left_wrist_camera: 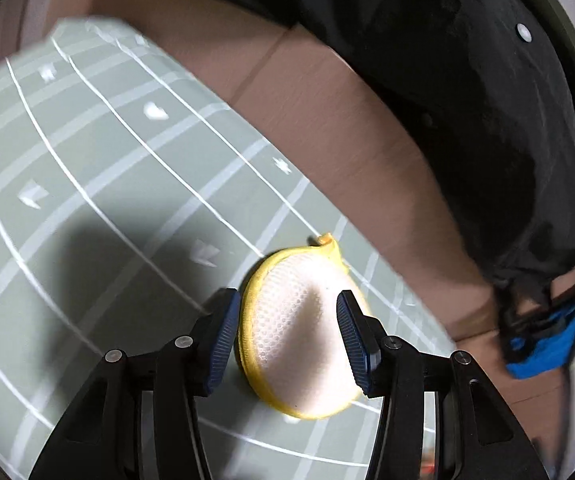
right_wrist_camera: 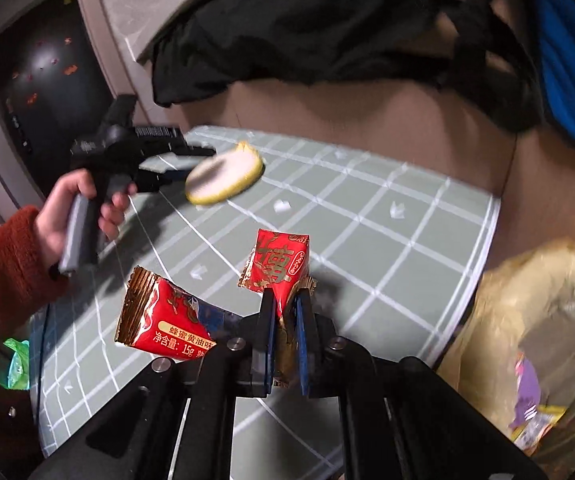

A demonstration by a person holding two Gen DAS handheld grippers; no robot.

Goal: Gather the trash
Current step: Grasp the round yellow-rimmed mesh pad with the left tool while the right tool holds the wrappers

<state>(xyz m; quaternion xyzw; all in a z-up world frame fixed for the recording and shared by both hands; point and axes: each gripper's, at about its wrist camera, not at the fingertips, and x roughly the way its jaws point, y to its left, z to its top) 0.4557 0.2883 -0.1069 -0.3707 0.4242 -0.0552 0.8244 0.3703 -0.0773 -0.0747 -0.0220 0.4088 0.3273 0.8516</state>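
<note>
A round white mesh pad with a yellow rim (left_wrist_camera: pixel 299 340) sits between the blue fingers of my left gripper (left_wrist_camera: pixel 287 300), which is shut on it. The right wrist view shows that pad (right_wrist_camera: pixel 227 178) held in the air above the green grid mat (right_wrist_camera: pixel 387 220) by the left gripper (right_wrist_camera: pixel 195 166). My right gripper (right_wrist_camera: pixel 285 300) is shut on a red snack wrapper (right_wrist_camera: pixel 281 258) that sticks up from its pads. A second red wrapper (right_wrist_camera: pixel 163 316) is just left of its fingers; whether it is also gripped cannot be told.
A cardboard box (left_wrist_camera: pixel 327 120) borders the mat, with black cloth (left_wrist_camera: pixel 467 80) draped over it. A yellowish plastic bag holding wrappers (right_wrist_camera: pixel 535 320) stands at the mat's right edge. A hand in a red sleeve (right_wrist_camera: pixel 3 272) holds the left gripper.
</note>
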